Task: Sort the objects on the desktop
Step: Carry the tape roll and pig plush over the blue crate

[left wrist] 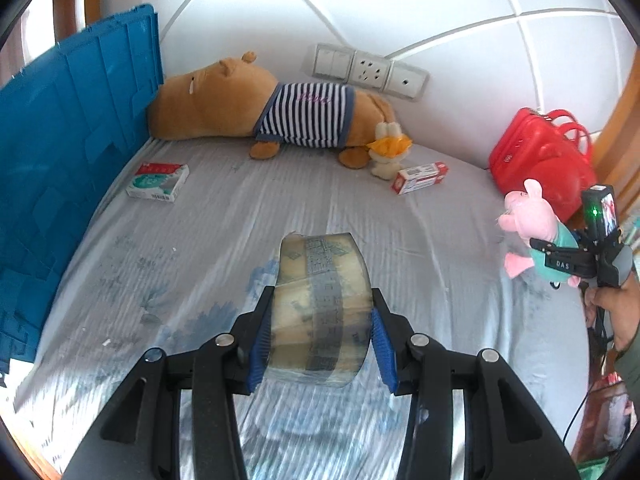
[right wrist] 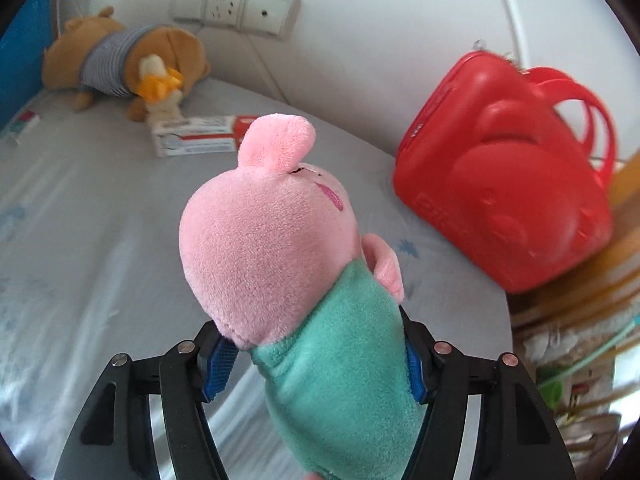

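Left tool: the left tool [left wrist: 320, 340] is closed on a roll of clear tape [left wrist: 322, 304]. The blue pads press on the two flat sides of the roll.
Tape: it is lifted off the bed [left wrist: 224, 216], above the middle of the sheet. The round edge points away from the tool, toward the far wall.
Right tool: the right tool [right wrist: 316, 372] holds a pink pig toy [right wrist: 280, 240] by its green body. The pads touch the green cloth on both sides, so it is gripping the pig.
Pig: its long shape stands up out of the tool, head on top, ear toward the far wall. It is up off the bed, on the right side.
Red bag: the red bag [right wrist: 504, 184] stands to the right of the pig and a bit farther back, near the wall. It is apart from the pig, not touching.
Blue crate: the blue crate [left wrist: 68, 152] stands at the left edge of the bed, to the left of the tape.
Who is nearer: the right hand is nearer the red bag. The left hand is nearer the blue crate.
Next, I think: the pig may go right, toward the bag, and the tape may go left, toward the crate. I cannot tell if the bag is open.
Still on the bed: two small boxes, one far left [left wrist: 158, 182] and one far right [left wrist: 420, 178], lie by the big brown bear [left wrist: 256, 108].
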